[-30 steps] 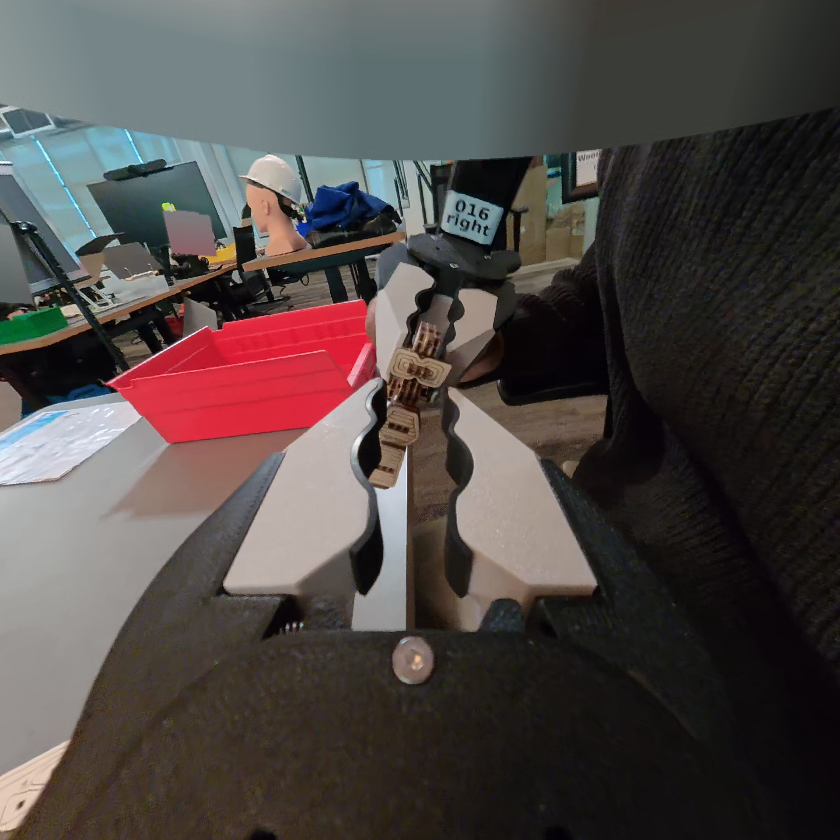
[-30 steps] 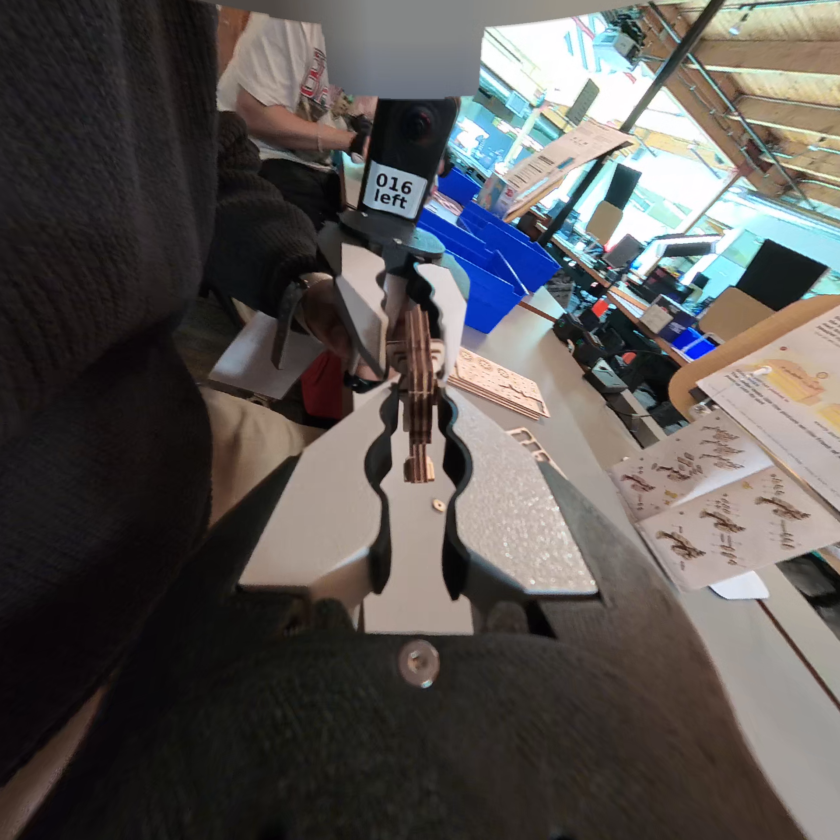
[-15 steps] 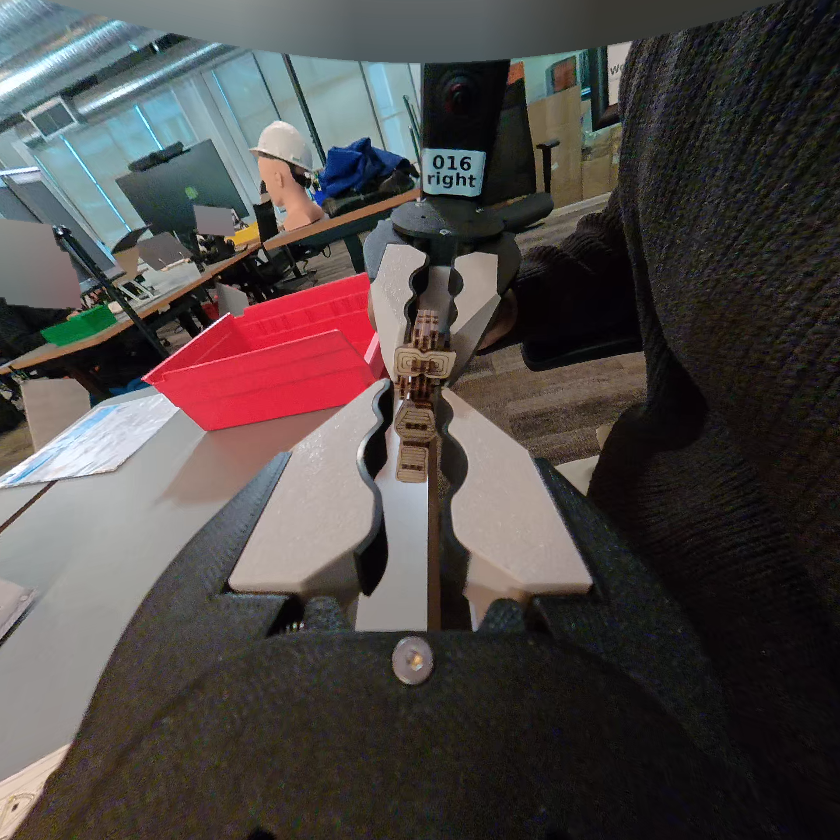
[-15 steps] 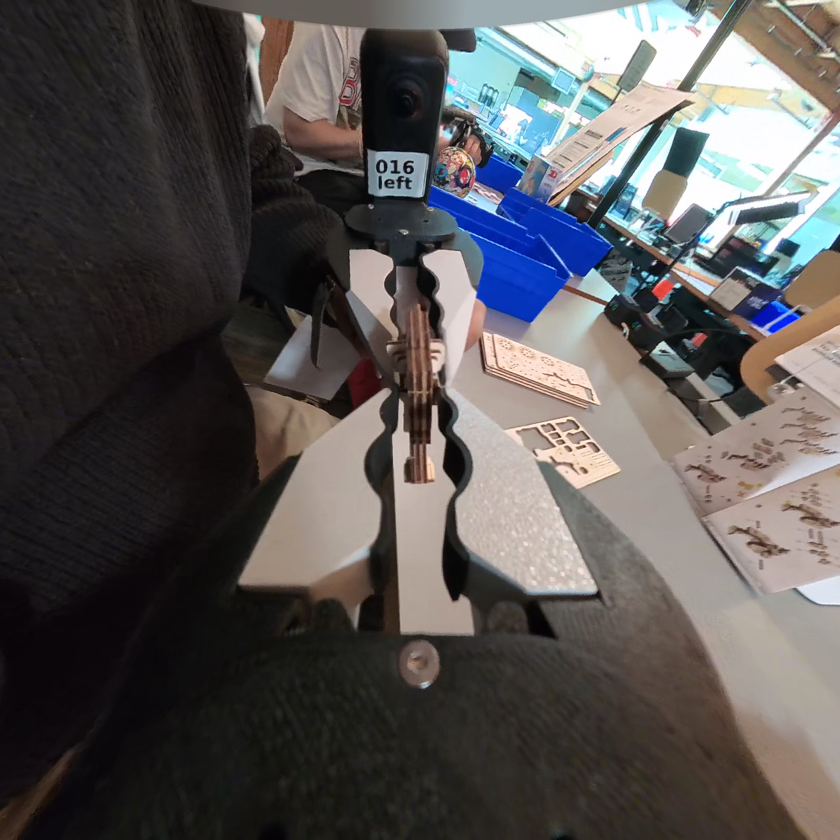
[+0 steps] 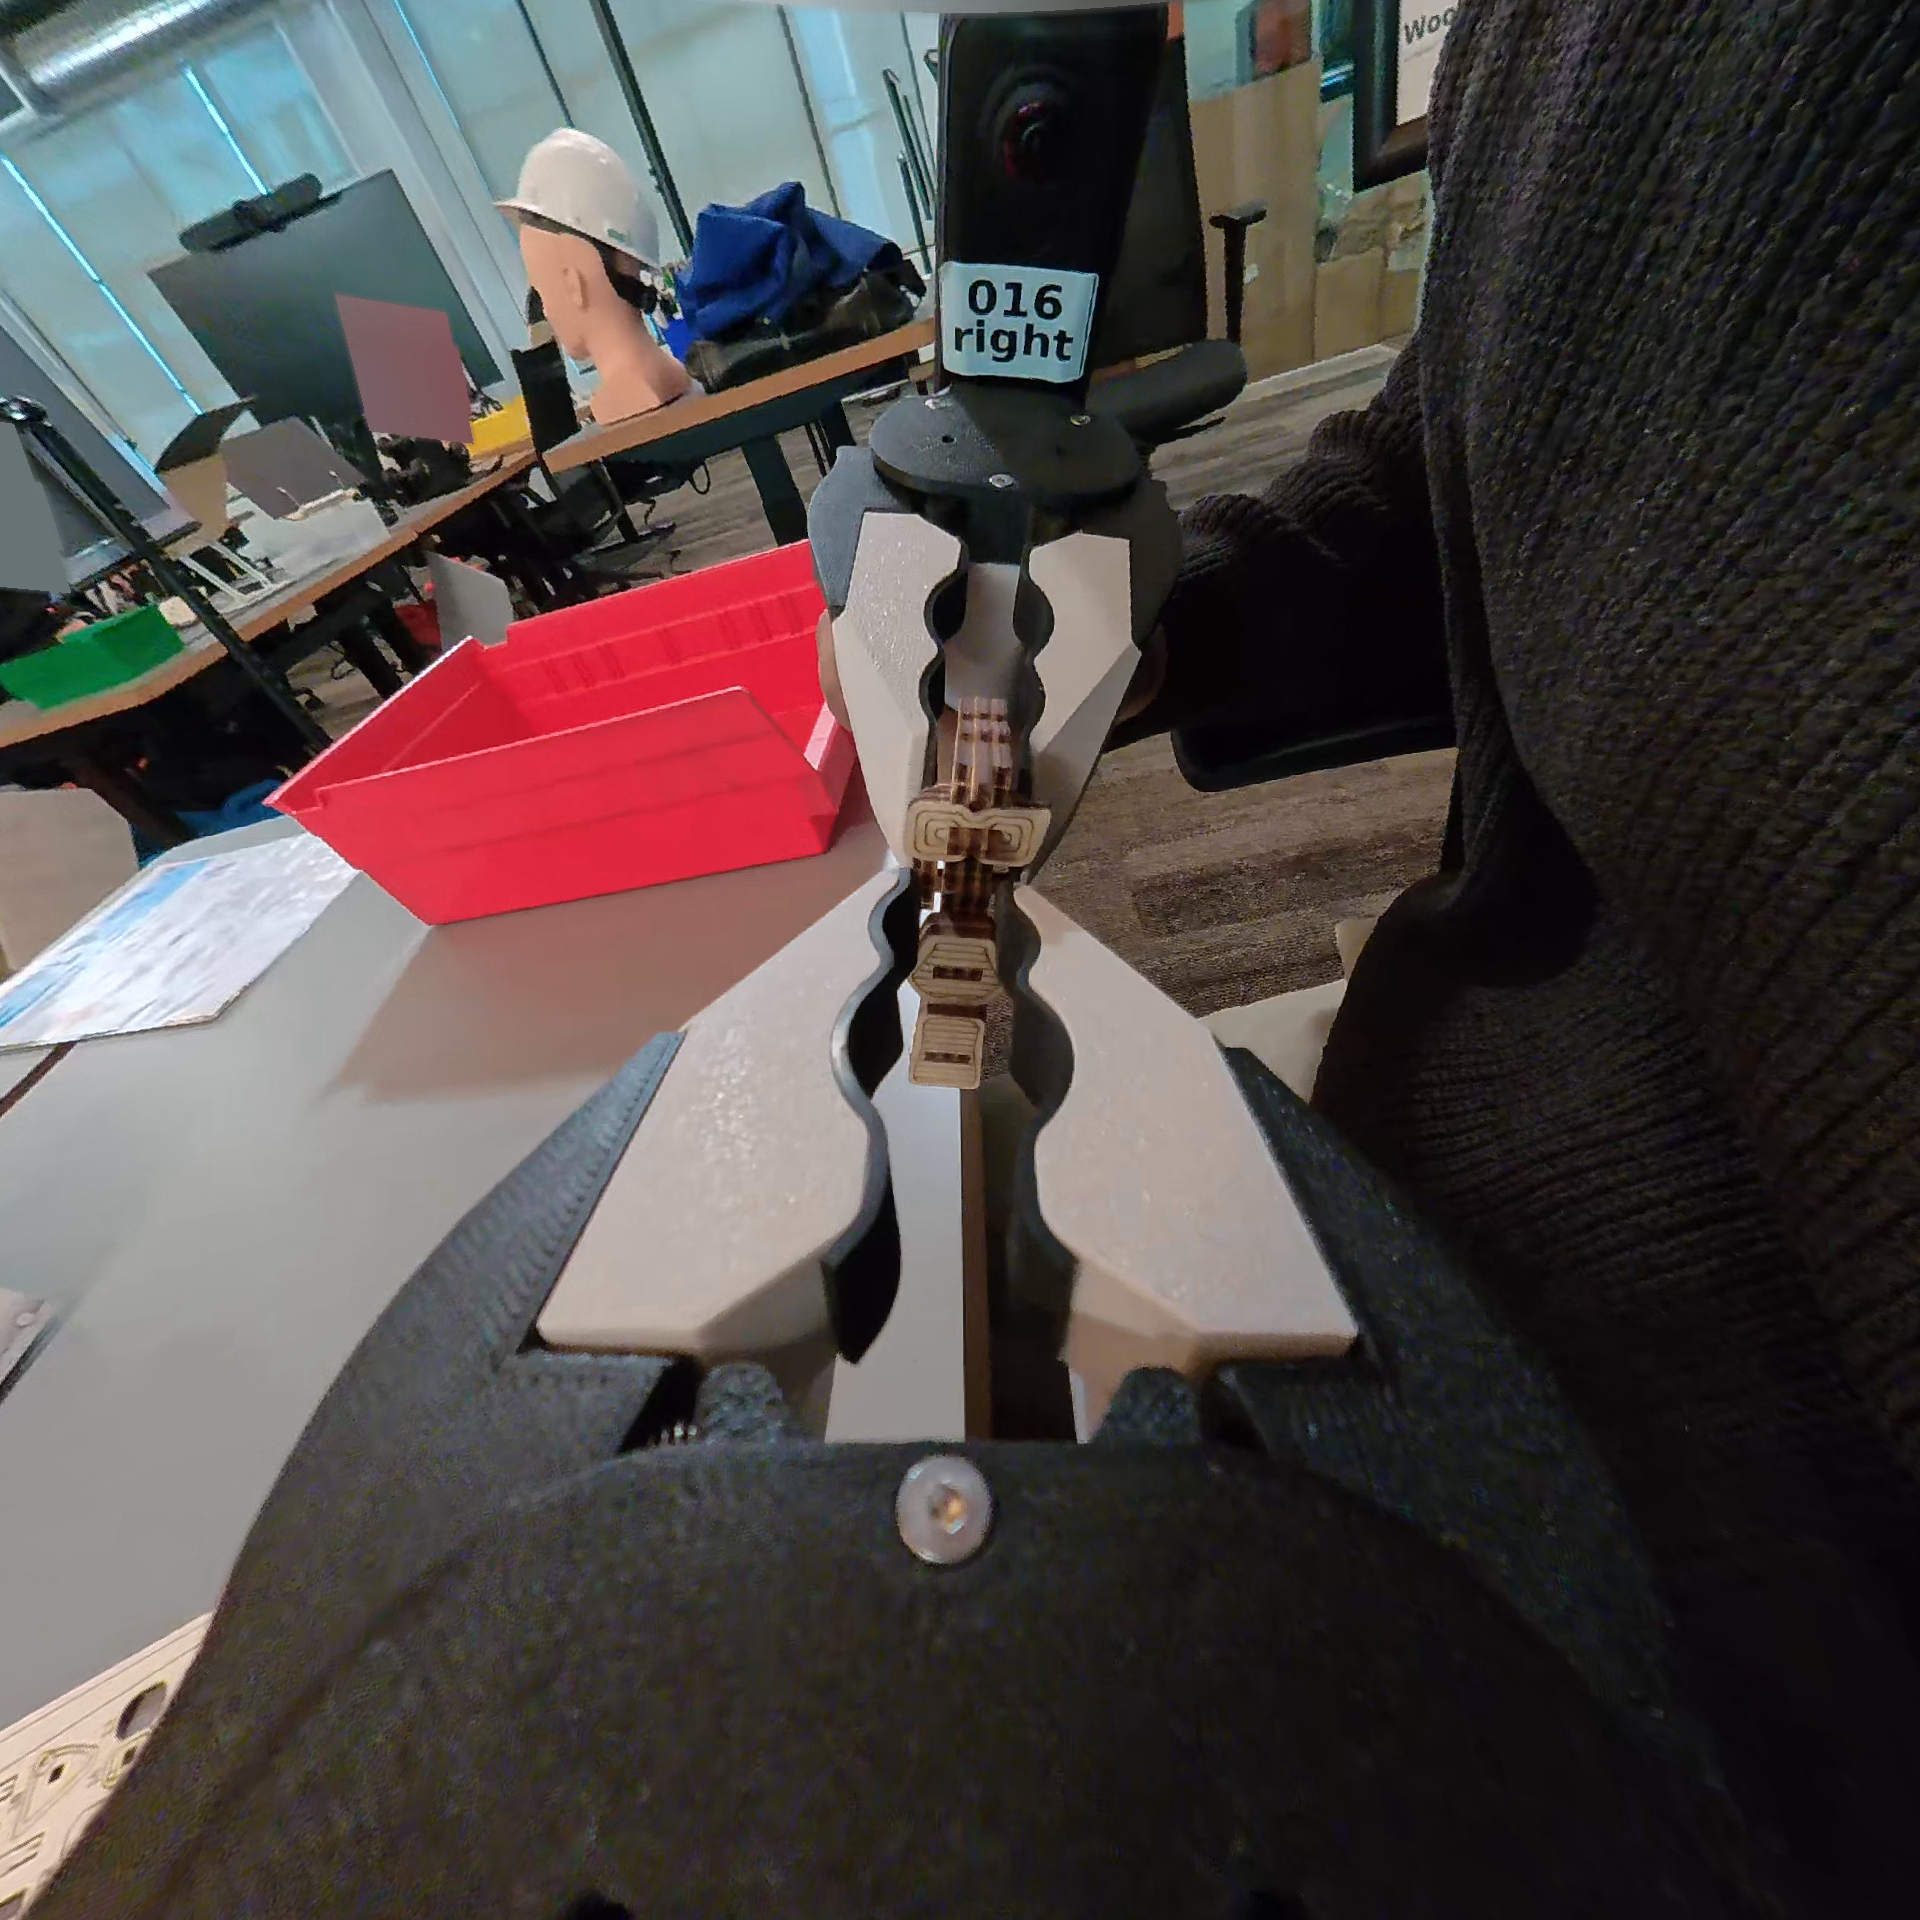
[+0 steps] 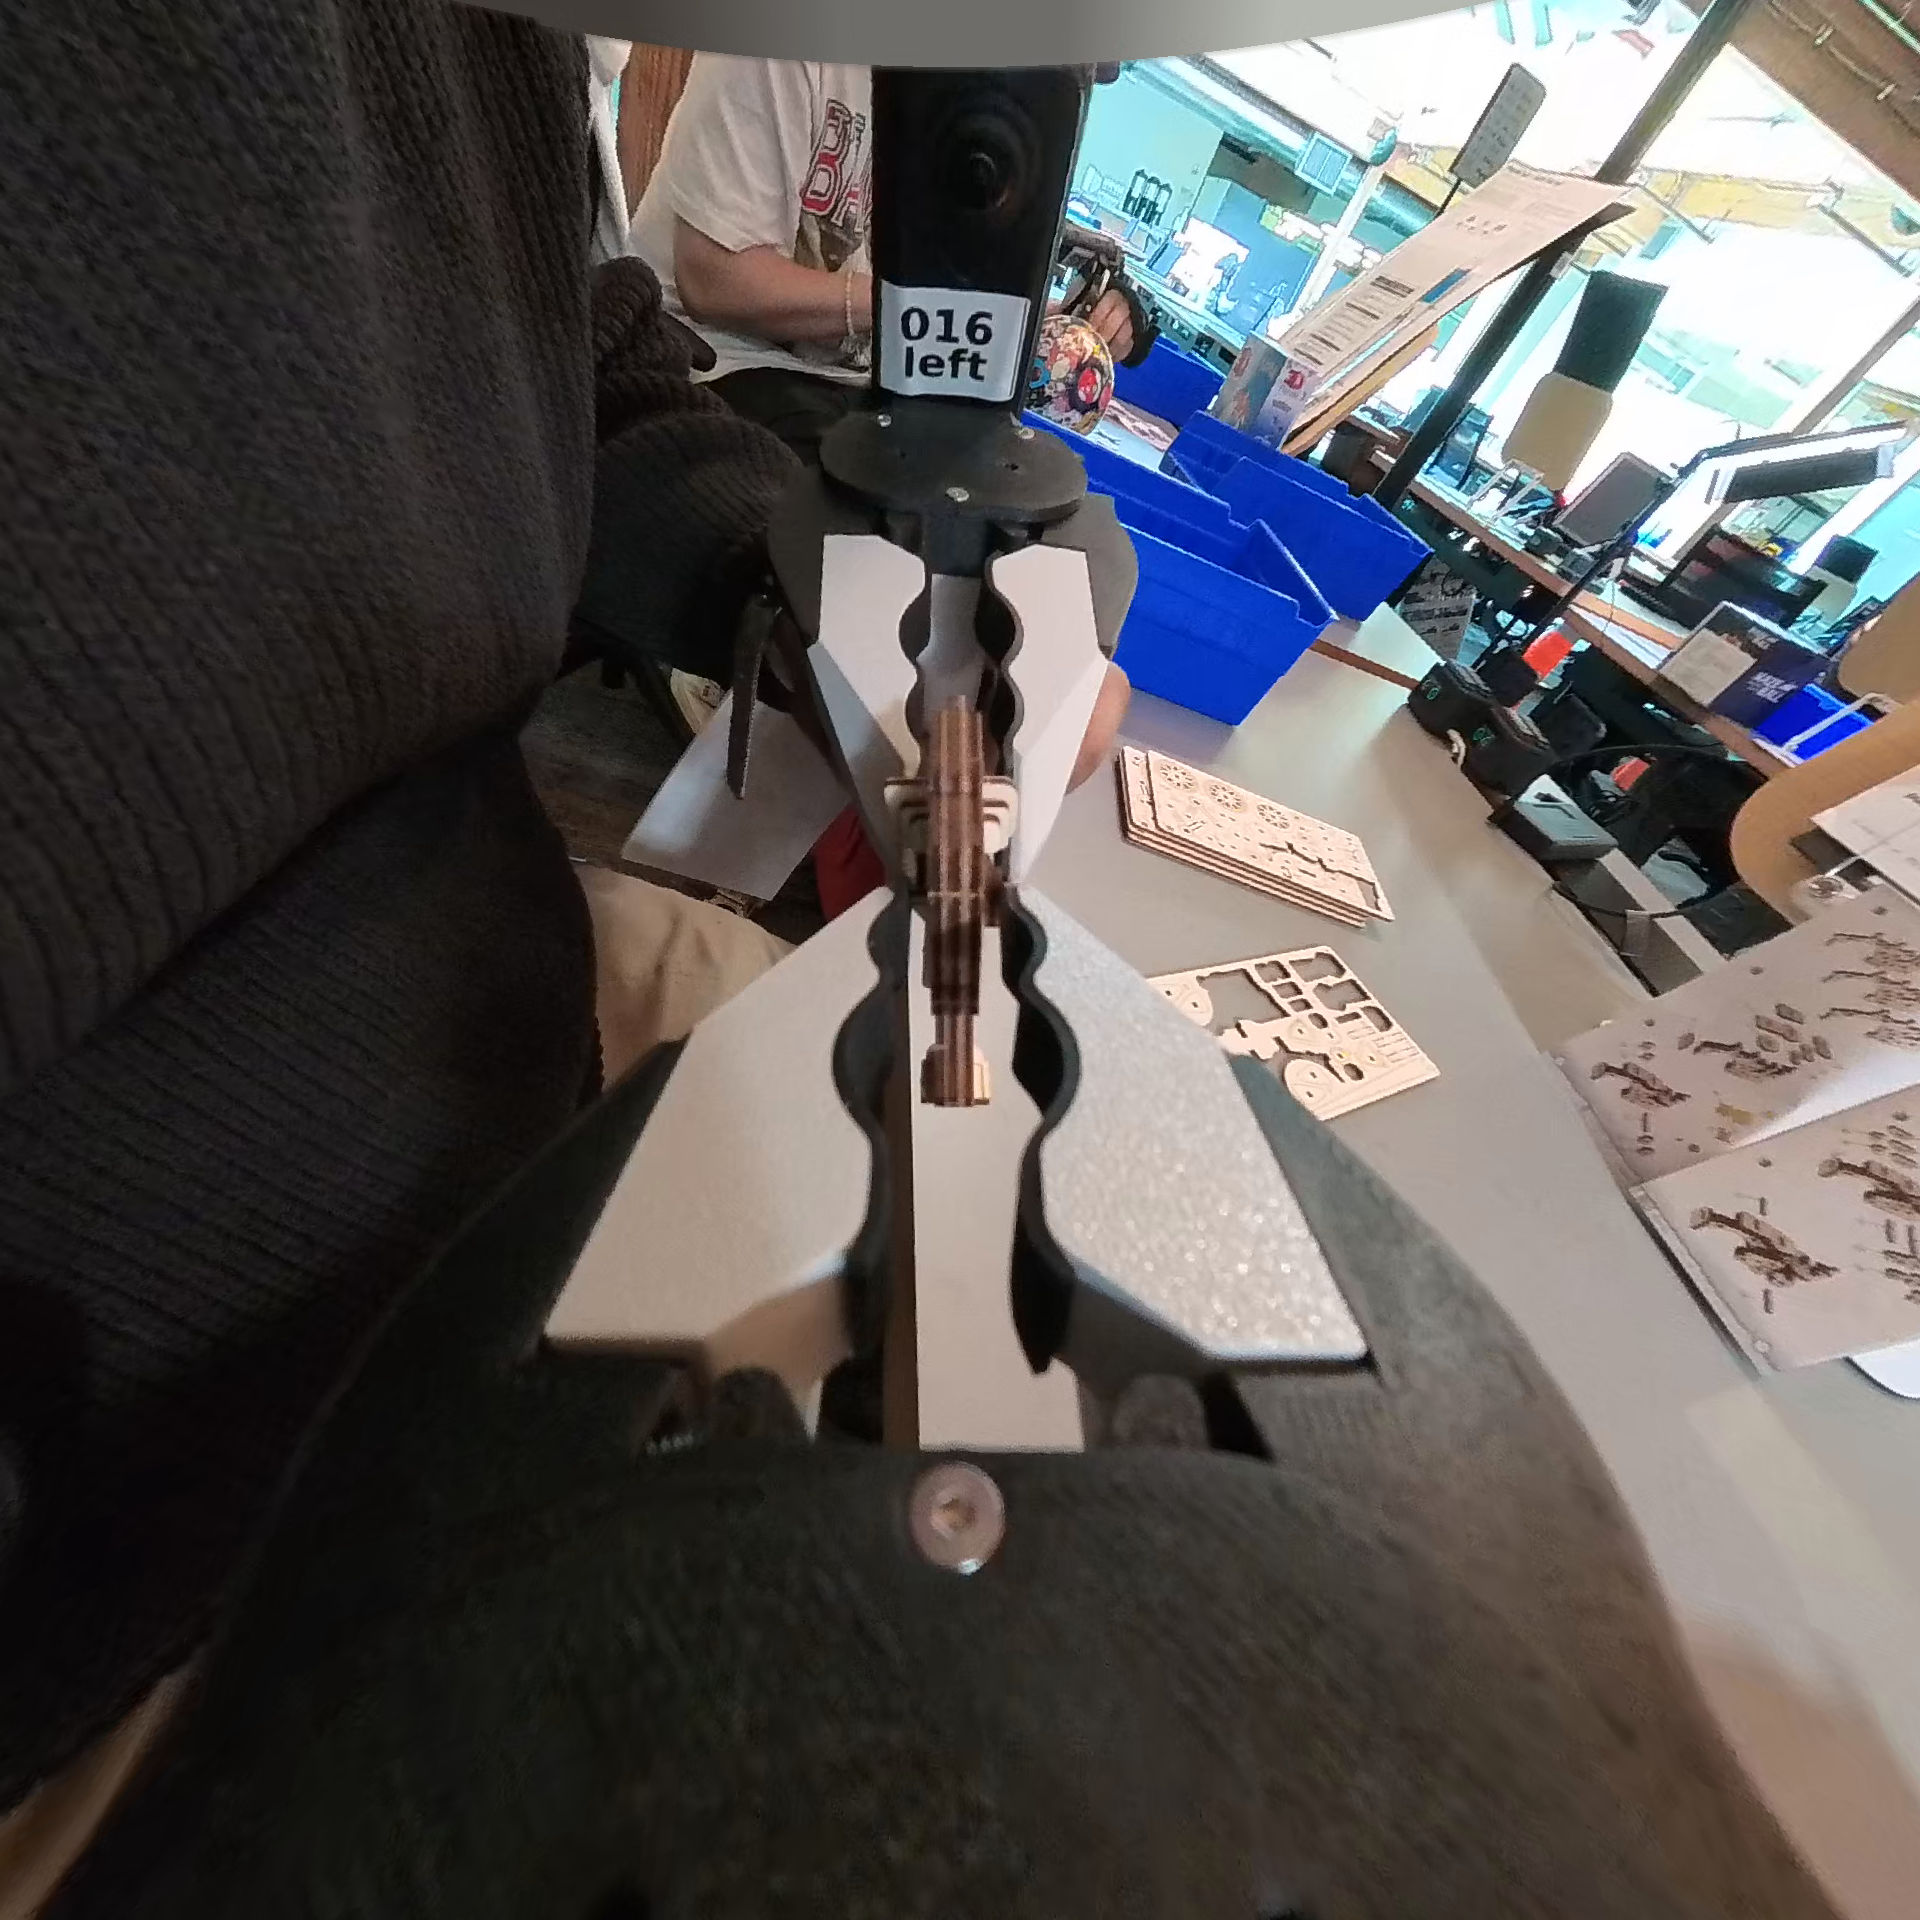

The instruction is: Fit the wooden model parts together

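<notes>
Grippers met tip to tip above the grey table's [image 5: 260,1122] edge. My left gripper [image 5: 958,914] was closed narrow on one end of the wooden model [image 5: 961,904], and my right gripper [image 6: 954,914] pinched the other end, so the layered piece hung in the air between both, clear of the table. Beside it I saw a red bin [image 5: 582,769] on one side, and wooden part sheets [image 6: 1247,831] with blue bins [image 6: 1226,582] on the other.
</notes>
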A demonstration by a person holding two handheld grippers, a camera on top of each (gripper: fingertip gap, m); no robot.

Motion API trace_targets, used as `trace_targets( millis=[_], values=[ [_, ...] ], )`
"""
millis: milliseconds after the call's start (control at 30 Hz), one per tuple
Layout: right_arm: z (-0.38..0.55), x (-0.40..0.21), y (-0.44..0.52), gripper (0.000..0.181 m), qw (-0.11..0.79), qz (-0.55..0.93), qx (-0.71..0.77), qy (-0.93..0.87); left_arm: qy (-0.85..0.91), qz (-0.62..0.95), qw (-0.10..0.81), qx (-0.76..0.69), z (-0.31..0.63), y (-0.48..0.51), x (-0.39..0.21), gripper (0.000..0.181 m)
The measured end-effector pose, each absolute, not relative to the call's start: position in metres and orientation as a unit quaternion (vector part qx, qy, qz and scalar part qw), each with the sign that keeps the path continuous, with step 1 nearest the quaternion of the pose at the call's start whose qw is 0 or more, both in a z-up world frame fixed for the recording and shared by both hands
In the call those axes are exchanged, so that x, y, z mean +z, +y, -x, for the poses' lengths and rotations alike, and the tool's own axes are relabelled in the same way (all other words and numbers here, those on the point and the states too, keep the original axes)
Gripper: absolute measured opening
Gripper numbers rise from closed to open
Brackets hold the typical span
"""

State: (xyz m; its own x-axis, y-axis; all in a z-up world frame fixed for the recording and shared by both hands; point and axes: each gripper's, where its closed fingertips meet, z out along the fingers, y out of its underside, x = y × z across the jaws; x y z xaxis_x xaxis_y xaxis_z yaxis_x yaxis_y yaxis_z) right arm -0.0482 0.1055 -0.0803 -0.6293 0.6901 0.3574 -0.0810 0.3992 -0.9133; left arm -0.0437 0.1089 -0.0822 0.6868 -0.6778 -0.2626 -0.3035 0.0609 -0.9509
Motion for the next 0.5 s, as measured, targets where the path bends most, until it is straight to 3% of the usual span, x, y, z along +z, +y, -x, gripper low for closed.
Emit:
trace_targets(
  millis=[500],
  values=[
    [0.0458,-0.0804,0.1035,0.011,0.382,0.197,0.497,-0.754,0.367,0.666,0.631,-0.156,0.0413,0.1072,-0.0842,0.010]
  ],
)
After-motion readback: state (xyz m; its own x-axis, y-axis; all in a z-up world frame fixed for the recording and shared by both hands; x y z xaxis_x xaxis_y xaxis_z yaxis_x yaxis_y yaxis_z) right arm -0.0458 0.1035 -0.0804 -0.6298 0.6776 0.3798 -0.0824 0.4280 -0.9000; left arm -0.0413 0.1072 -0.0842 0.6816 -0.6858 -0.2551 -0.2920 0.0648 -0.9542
